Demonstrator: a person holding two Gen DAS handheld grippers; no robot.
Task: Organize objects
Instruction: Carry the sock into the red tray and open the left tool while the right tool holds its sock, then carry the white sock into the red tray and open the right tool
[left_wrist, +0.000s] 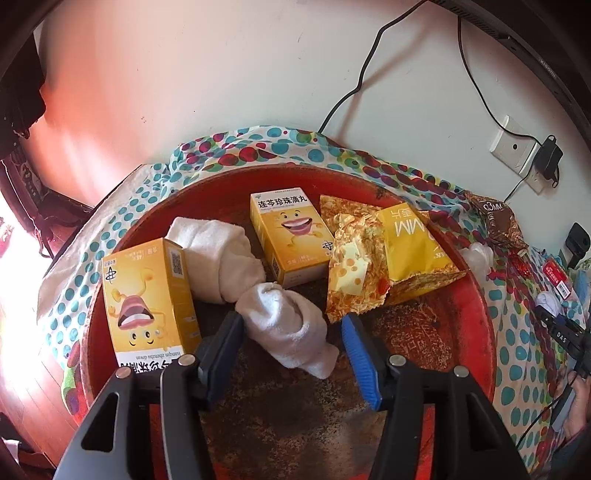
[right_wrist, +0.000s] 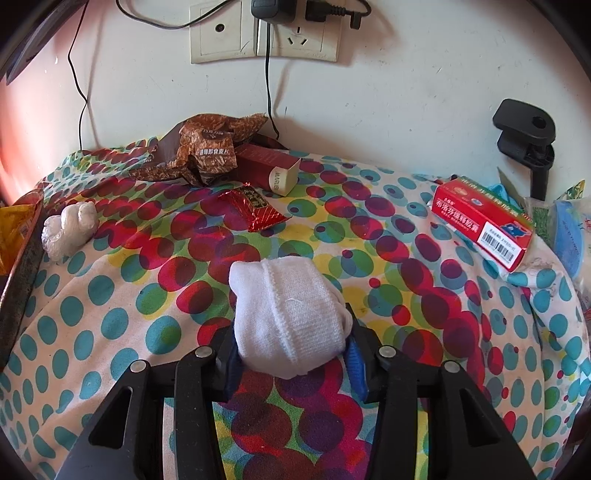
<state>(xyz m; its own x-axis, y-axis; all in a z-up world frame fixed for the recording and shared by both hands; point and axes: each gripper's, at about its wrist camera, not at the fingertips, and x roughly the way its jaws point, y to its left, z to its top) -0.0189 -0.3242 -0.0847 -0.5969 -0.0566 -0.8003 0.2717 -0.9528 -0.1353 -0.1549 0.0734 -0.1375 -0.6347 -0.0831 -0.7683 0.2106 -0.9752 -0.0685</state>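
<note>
- Sorting is judged partly done: a red tray (left_wrist: 476, 295) on the dotted cloth (right_wrist: 110, 295) already holds two yellow boxes (left_wrist: 286, 236), (left_wrist: 149, 299), two snack packs (left_wrist: 356, 266), (left_wrist: 417, 247) and two rolled towels (left_wrist: 218, 254), (left_wrist: 286, 325)
- The left gripper (left_wrist: 291, 325) is seen open over the tray; the nearer towel lies between its jaws, the pads standing clear of it, so it is judged released there
- The right gripper (right_wrist: 291, 332) is closed on a rolled white sock (right_wrist: 288, 314), which is gripped at its near end, above the cloth and outside the tray
- Left on the cloth are a red box (right_wrist: 484, 229), a red sachet (right_wrist: 255, 206), a white crumpled lump (right_wrist: 70, 229), brown packs (right_wrist: 199, 155) and a dark red box (right_wrist: 273, 168) by the wall
- The sock is judged next for the tray, whose rim is seen at the left edge of the right view
- Whether the blue and white items at the far right belong to the task cannot be told
</note>
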